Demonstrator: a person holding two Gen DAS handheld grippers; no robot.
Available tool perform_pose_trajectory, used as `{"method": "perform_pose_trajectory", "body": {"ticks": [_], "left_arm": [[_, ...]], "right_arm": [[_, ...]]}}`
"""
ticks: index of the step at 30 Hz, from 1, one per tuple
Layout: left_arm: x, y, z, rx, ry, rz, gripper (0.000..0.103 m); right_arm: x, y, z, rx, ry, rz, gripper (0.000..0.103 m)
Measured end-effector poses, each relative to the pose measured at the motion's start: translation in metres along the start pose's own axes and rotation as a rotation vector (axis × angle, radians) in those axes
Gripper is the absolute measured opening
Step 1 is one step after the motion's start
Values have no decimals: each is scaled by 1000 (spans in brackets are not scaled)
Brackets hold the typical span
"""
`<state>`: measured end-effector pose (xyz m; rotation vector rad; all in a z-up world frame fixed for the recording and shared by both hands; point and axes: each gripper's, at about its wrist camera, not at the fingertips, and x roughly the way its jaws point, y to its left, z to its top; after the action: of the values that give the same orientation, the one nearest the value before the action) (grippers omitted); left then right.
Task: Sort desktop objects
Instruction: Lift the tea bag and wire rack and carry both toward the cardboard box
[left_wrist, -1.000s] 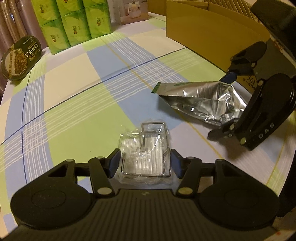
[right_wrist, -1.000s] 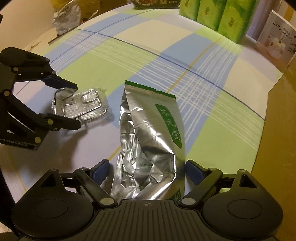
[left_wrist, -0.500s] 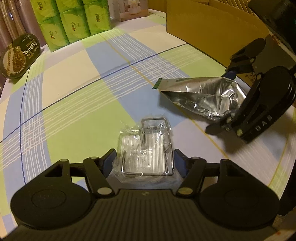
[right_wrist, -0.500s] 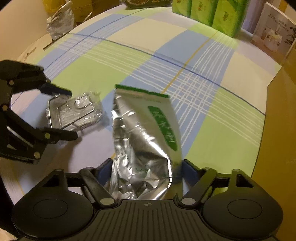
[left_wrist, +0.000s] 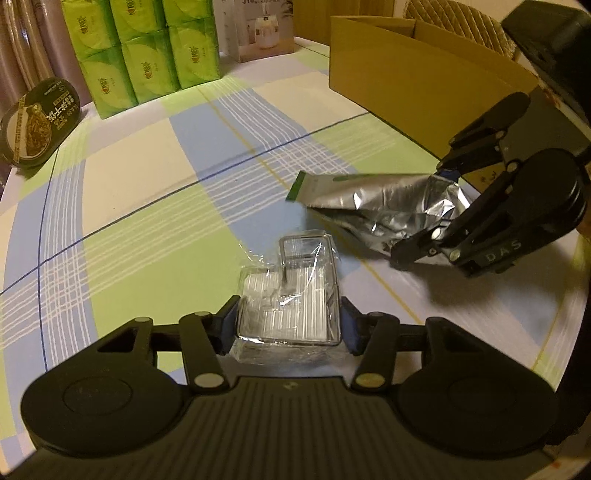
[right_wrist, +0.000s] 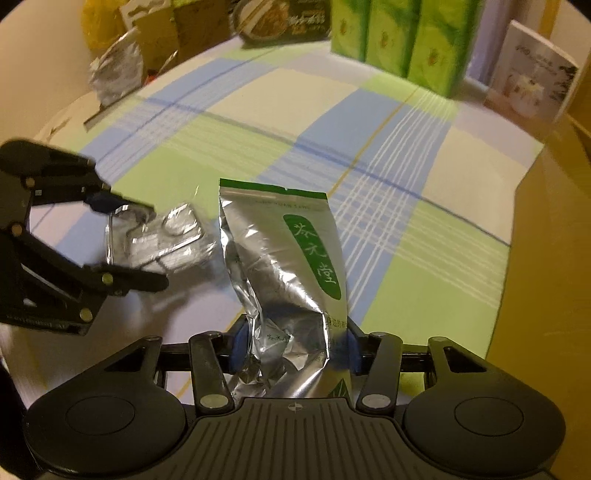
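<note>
My left gripper (left_wrist: 290, 326) is shut on a wire rack wrapped in clear plastic (left_wrist: 291, 295) and holds it just above the checked tablecloth. The rack also shows in the right wrist view (right_wrist: 159, 240), between the left gripper's fingers (right_wrist: 125, 258). My right gripper (right_wrist: 293, 350) is shut on the bottom of a silver foil tea bag with a green label (right_wrist: 284, 258) and holds it off the table. In the left wrist view the bag (left_wrist: 376, 206) sticks out leftward from the right gripper (left_wrist: 428, 218).
A brown cardboard box (left_wrist: 417, 74) stands at the right. Green tissue packs (left_wrist: 140, 48), a white carton (left_wrist: 262, 29) and an oval dark tin (left_wrist: 37, 122) line the far edge. Another foil bag (right_wrist: 116, 74) lies at the far left.
Both grippers have closed on their objects and lifted them. The tea bag has risen and tilted upright; the wrapped rack has come up between the left fingers.
</note>
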<state>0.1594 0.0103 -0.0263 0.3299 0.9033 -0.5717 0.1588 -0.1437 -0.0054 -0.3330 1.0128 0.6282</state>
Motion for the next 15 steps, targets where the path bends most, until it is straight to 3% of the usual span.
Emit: {"method": "perform_pose_trajectory", "body": {"ticks": [15], "left_arm": [[-4,1,25,-65,-31,62,49]], "right_arm": [[-19,-13,7,88,-109,-28,47]]}}
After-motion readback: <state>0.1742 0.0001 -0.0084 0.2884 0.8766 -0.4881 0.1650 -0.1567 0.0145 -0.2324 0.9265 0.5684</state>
